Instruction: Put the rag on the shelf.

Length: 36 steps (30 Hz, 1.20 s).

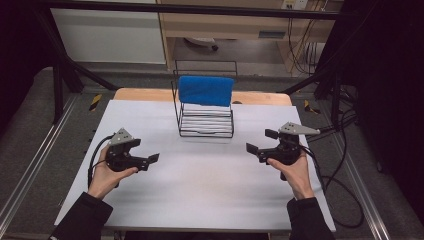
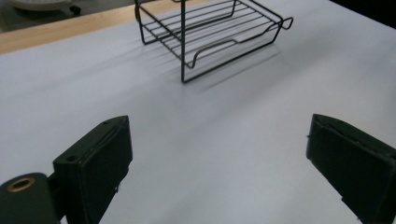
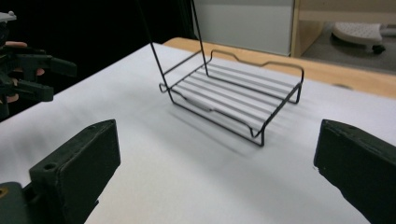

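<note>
A black wire rack stands at the back middle of the white table. Over its top rail hangs a blue towel. My left gripper hovers low over the table's left side, open, nothing between its jaws. On the right, my right gripper is open and empty too. Both point inward toward the rack. In the left gripper view the jaws stand wide apart with the rack's base ahead. The right gripper view has its jaws wide, the rack beyond and the left gripper far left.
A wooden board edges the table's far side. Black cables trail off the right edge to the floor. Black frame posts stand at both back corners. Bare tabletop lies between the grippers and in front of the rack.
</note>
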Each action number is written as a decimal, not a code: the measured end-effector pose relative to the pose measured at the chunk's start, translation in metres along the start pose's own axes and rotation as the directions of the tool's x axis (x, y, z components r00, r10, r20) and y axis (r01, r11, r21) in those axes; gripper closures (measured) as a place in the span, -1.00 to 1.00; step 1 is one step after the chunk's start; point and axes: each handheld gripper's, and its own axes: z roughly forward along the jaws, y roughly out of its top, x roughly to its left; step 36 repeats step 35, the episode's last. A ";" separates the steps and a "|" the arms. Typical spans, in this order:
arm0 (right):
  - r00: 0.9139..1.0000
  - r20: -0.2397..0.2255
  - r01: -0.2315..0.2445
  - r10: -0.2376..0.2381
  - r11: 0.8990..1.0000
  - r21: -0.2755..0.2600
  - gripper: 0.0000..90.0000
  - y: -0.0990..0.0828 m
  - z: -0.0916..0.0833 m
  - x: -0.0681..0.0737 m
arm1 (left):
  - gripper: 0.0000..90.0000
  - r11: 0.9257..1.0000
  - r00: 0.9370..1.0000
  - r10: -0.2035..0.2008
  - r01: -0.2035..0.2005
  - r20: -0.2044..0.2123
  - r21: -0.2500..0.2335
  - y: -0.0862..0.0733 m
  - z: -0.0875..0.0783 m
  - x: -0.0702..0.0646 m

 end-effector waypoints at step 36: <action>0.999 0.004 -0.036 0.036 0.988 0.149 -0.98 -0.110 -0.022 -0.020 | -0.81 0.998 1.000 -0.003 0.003 0.006 0.056 -0.074 -0.011 0.005</action>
